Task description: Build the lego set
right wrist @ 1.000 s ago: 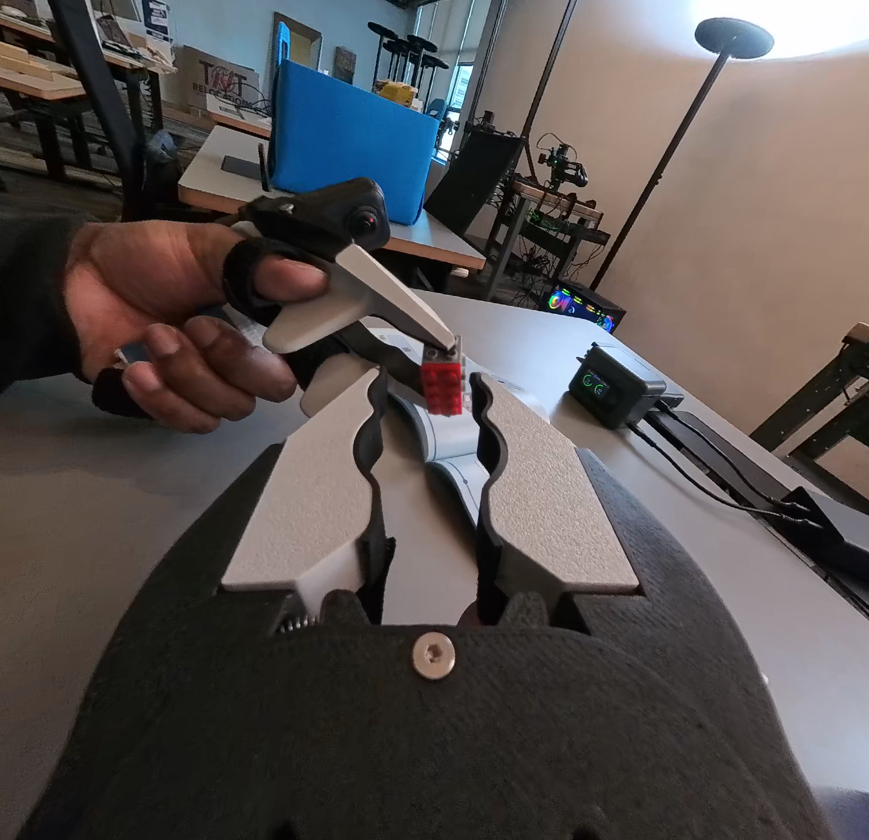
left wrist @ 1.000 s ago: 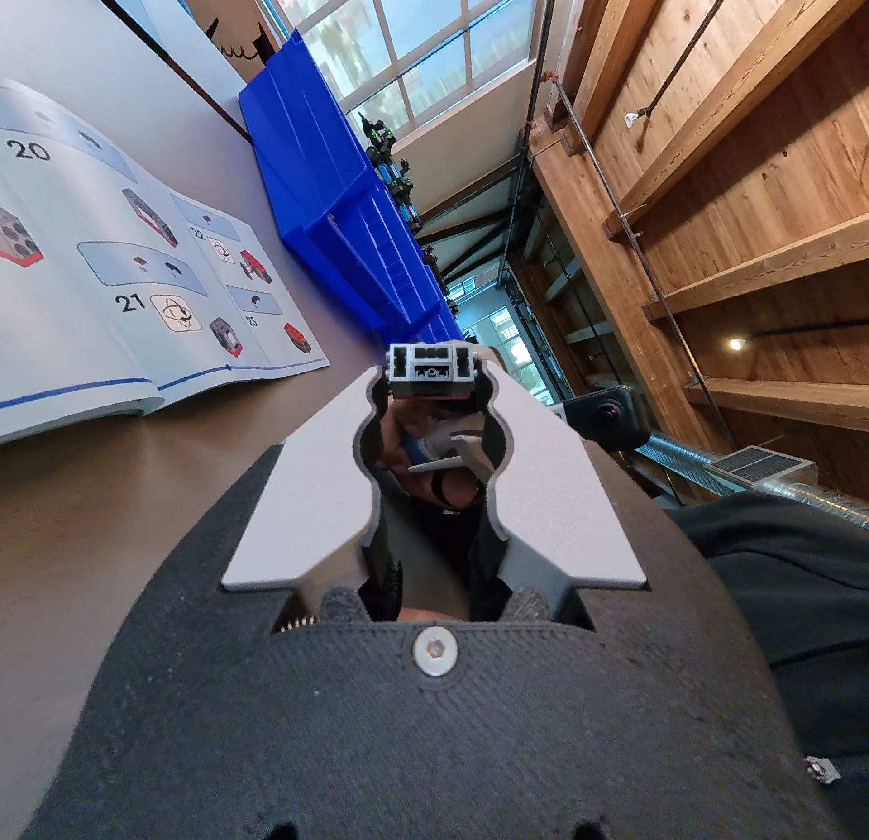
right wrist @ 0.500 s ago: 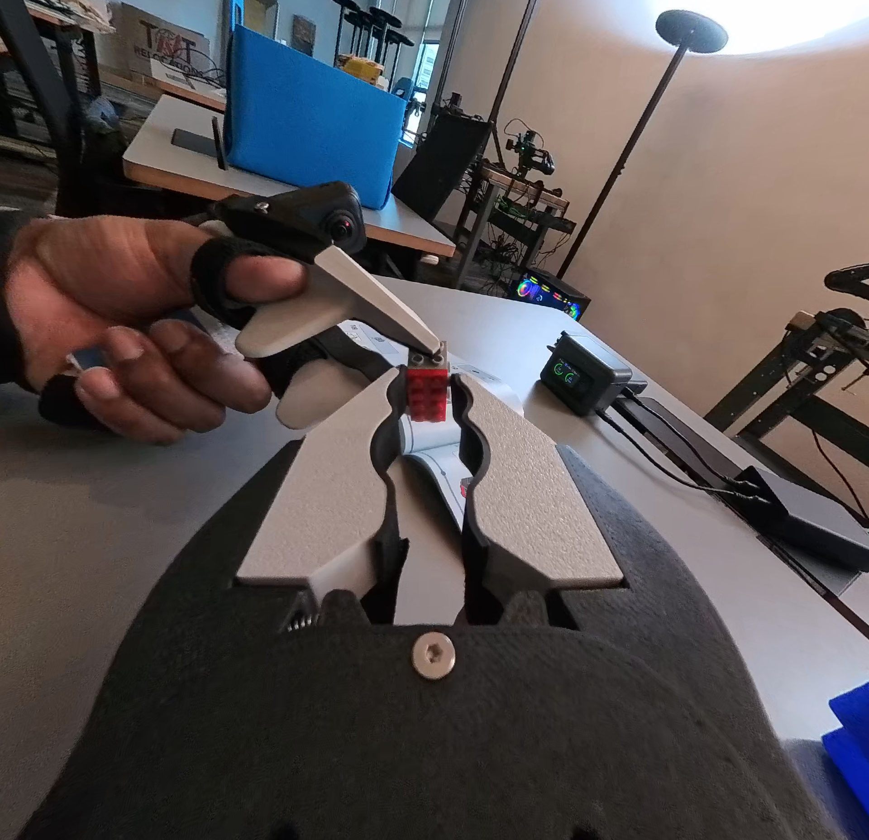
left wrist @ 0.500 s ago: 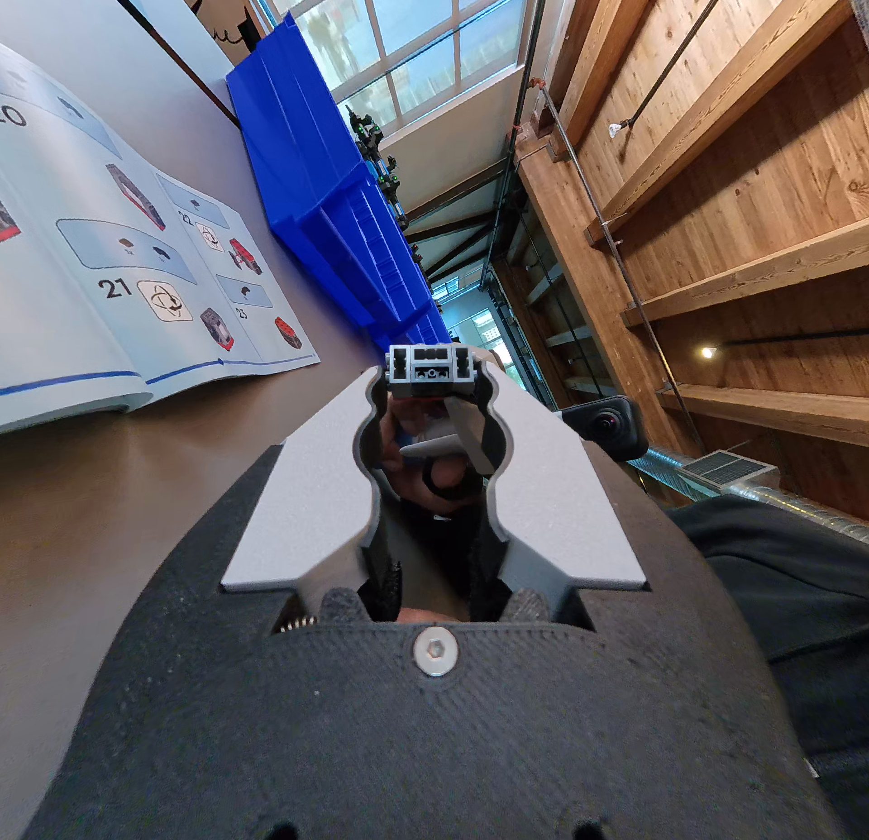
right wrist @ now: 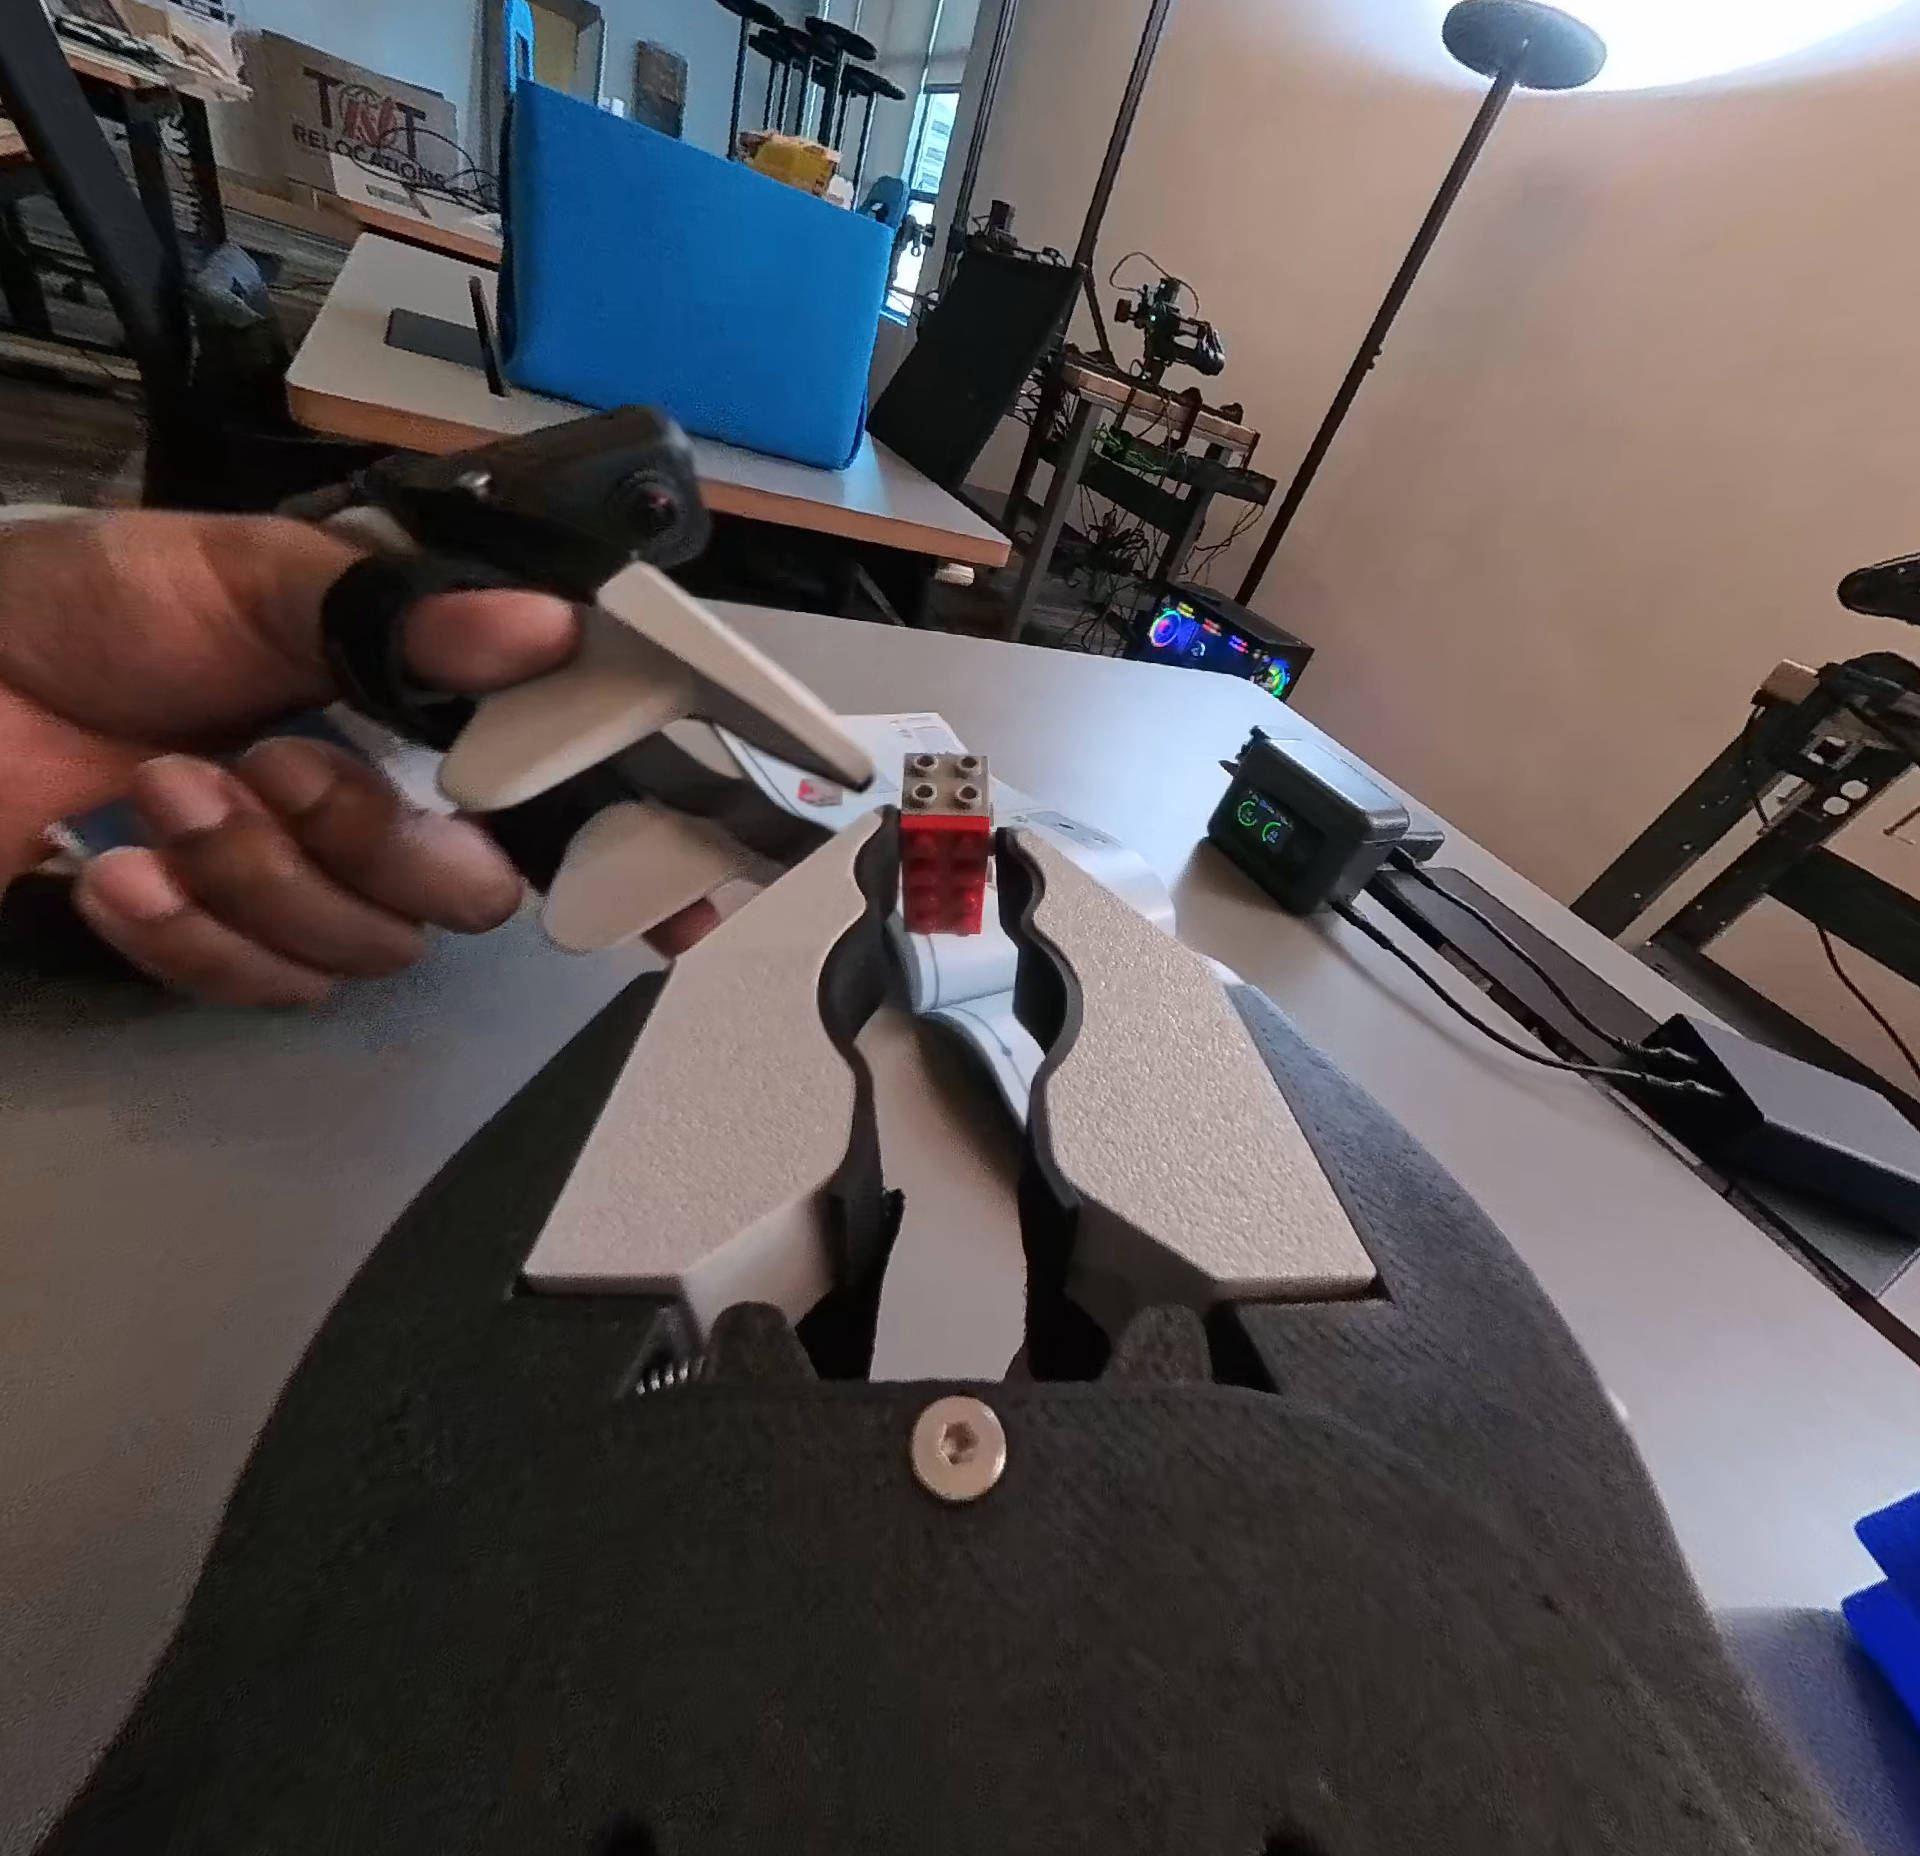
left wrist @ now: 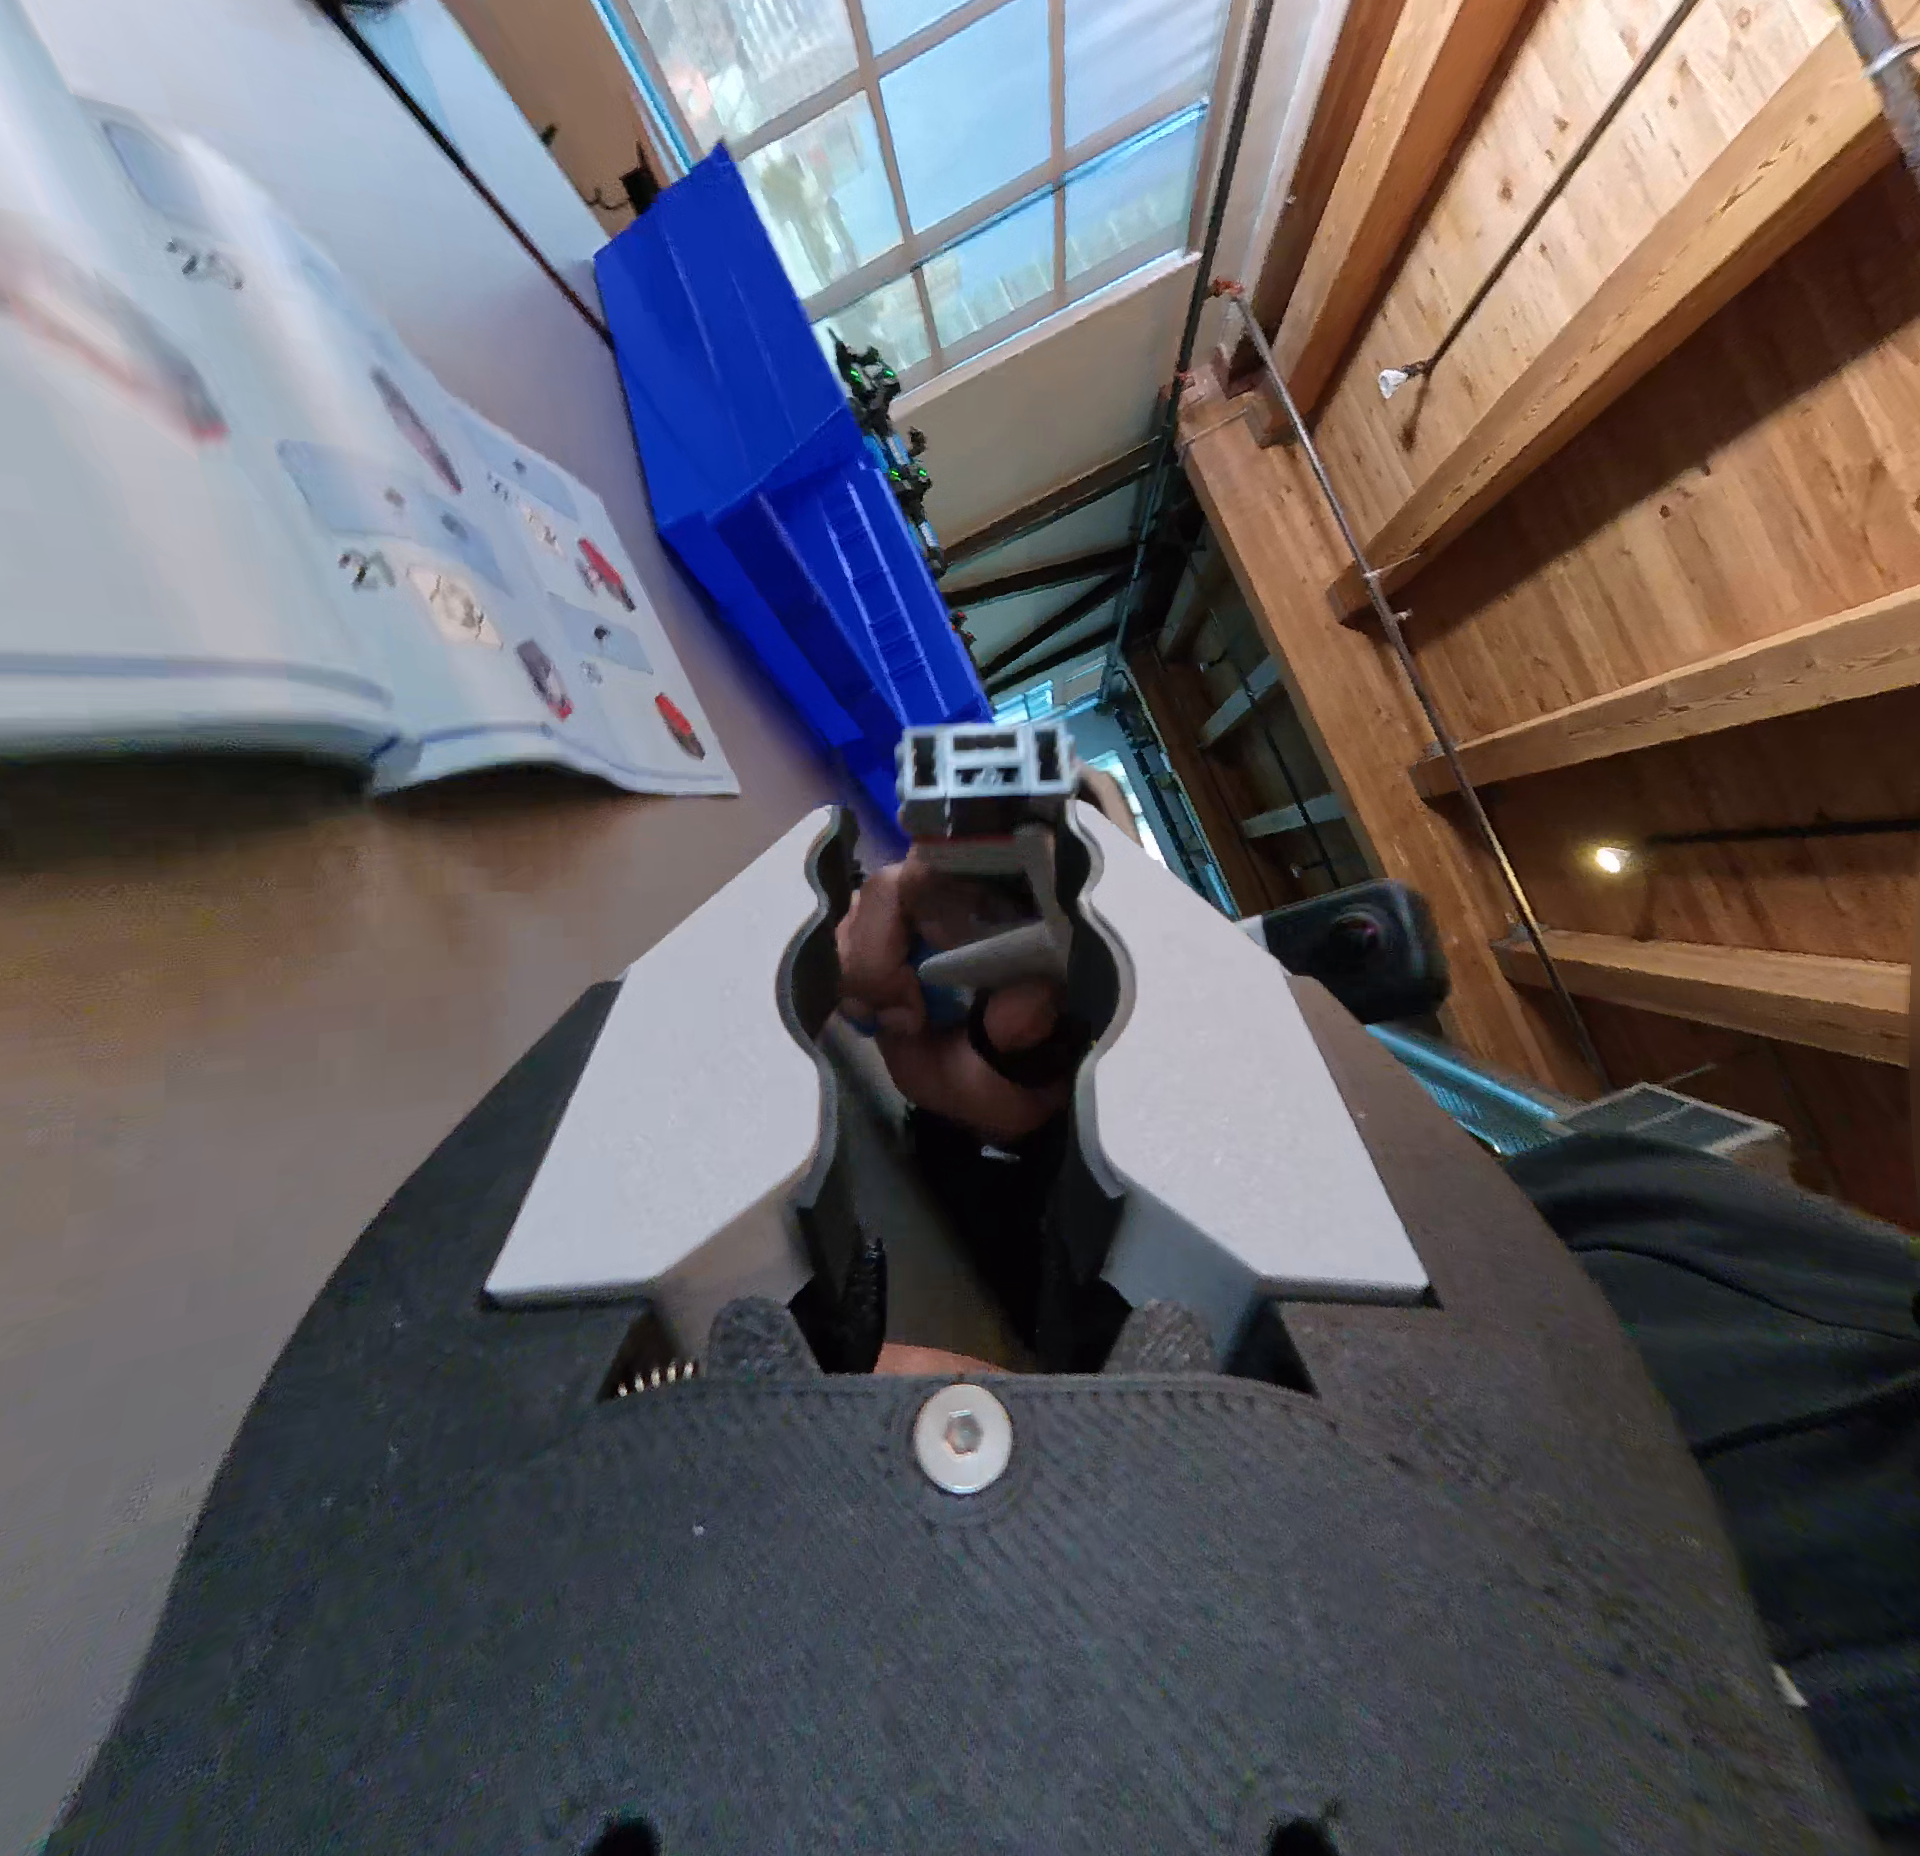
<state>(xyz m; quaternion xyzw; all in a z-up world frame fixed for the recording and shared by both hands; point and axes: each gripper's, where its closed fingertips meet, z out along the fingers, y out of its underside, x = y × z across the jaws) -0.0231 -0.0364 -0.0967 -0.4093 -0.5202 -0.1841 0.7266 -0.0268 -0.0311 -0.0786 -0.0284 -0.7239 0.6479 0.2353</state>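
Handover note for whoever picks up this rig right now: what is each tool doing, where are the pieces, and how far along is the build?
Left tool: open, tips close to the block, not gripping it.
Right tool: shut on the red-and-grey lego block, held above the table.
Instruction booklet lies open on the table, with the blue bin beyond it.
Done: a small red stack with a grey top.
Left: the rest of the build. No loose pieces in view.

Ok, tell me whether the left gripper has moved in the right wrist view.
Yes. Against the blue desk divider behind it, the left gripper has drawn back leftward, off the red and grey lego block, which the right gripper holds.
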